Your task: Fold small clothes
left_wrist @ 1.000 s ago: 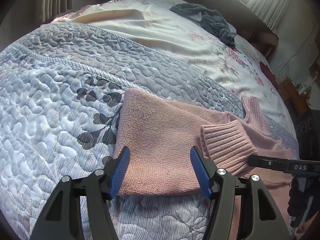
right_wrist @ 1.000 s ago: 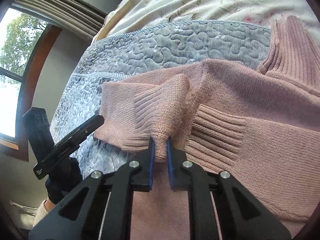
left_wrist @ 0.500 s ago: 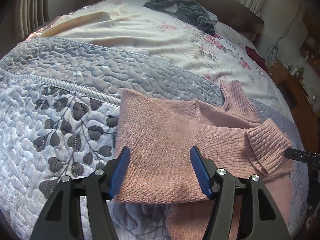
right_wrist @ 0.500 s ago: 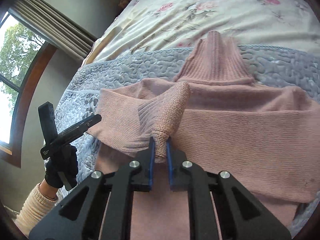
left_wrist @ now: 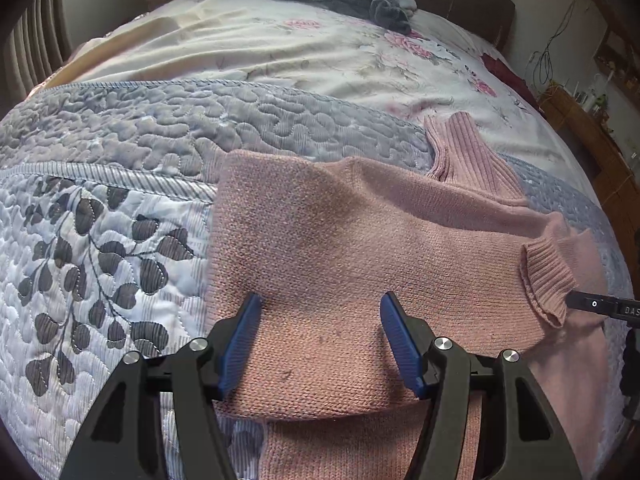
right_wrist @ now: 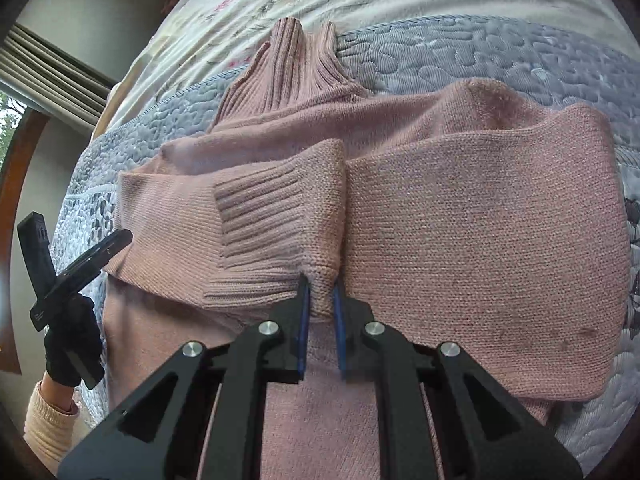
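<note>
Pink turtleneck sweater (left_wrist: 360,240) lies mid-frame on the quilted bed (left_wrist: 120,140); right tongs (right_wrist: 320,312), pinching the sleeve cuff (right_wrist: 276,220), have dragged it across the chest, sleeve fold nearly done. Left tongs (left_wrist: 320,340) hover wide, empty.

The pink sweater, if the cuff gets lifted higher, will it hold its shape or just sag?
Likely sag: the pink sweater is soft knit, and its cuff already bunches where the right hand-held gripper pinches it. It probably won't slip, since the ribbing looks grippy. The folded sleeves may drag along, because they lie loosely across the body.
</note>
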Demonstrator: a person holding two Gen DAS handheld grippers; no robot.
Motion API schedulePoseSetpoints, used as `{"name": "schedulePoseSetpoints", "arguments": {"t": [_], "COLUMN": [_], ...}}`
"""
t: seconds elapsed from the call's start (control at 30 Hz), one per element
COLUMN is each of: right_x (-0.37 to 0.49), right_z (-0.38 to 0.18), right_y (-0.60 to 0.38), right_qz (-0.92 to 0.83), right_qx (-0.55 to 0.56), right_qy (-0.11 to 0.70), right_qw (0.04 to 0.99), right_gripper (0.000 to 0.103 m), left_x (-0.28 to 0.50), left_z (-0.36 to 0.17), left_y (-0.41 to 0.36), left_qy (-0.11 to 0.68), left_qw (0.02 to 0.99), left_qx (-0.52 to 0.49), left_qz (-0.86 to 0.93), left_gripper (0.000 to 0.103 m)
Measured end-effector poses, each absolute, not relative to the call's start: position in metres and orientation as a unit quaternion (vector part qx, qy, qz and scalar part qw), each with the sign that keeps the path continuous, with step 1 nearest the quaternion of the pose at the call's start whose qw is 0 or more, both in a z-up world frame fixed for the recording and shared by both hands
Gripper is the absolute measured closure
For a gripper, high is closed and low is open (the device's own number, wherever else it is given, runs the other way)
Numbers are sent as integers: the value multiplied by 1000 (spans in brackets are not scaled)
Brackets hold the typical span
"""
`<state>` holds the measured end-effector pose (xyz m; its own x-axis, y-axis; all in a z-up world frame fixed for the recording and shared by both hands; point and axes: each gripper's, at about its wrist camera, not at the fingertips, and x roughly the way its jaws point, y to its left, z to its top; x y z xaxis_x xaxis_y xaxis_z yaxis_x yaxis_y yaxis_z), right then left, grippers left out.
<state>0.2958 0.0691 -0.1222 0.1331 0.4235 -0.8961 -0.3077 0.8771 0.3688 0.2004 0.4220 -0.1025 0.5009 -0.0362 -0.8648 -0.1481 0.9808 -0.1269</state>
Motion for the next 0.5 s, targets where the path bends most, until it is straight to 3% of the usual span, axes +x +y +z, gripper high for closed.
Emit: {"name": "schedulePoseSetpoints", "arguments": {"t": [0.2, 0.33, 0.4, 0.5], "right_x": [288, 285, 283, 279], "right_z": [-92, -76, -78, -87], "right_y": [78, 103, 124, 149], "right_qz": [221, 258, 272, 274], "right_qx": [-1, -20, -33, -61], "right_qy": [576, 565, 575, 581], "right_qw": [787, 783, 771, 764], "right_gripper": [77, 73, 60, 58], "left_x": [199, 198, 204, 211], "left_z": [-94, -77, -76, -80], "left_y": [419, 417, 409, 397], "left_qy": [498, 479, 482, 489], "left_qw": [862, 871, 869, 866], "left_qx": [-90, -110, -108, -99], "left_qz": [30, 22, 18, 11], "left_gripper": [40, 40, 40, 40]}}
